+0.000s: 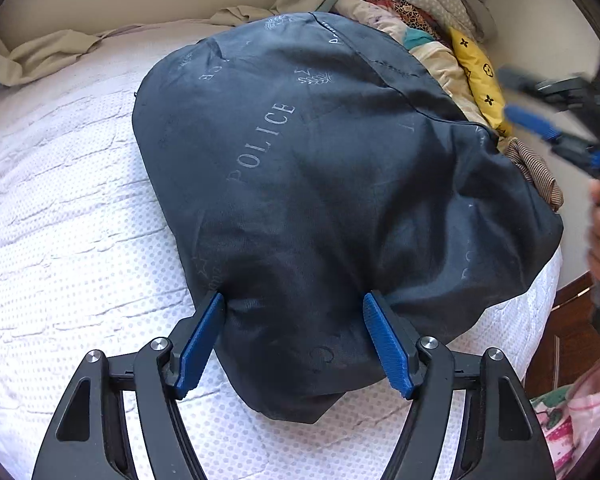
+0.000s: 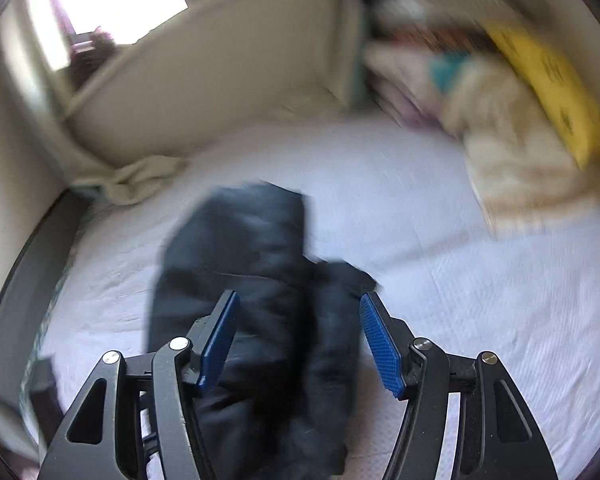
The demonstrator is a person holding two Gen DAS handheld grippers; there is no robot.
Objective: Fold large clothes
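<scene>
**A:** How do you reckon the dark navy garment (image 1: 312, 200) will handle?

**B:** Soft and light, I'd judge. It is thin woven cloth with a faint "POLICE" print, limp and a little slick, so it should slump wherever it isn't supported. It lies bunched in a mound on the bed (image 1: 60, 208), with one side running up against the pile of clothes (image 1: 440, 28).

**A:** Where would you take hold?

**B:** At a hem or corner, pinching one layer at the near edge. A grab mid-mound would probably gather several layers.

**A:** And the grippers?

**B:** The left gripper (image 1: 294, 322) stands wide, its blue pads either side of the near fold, not pressing on it. The right gripper (image 2: 298, 328) is wide too, with nothing clamped; the cloth lies below it in a blurred view.

**A:** The surface?

**B:** A white quilted mattress cover, soft and grippy, with a beige sheet (image 1: 40, 56) crumpled by the wall. Wooden floor (image 1: 568, 320) shows past the bed's edge.
</scene>
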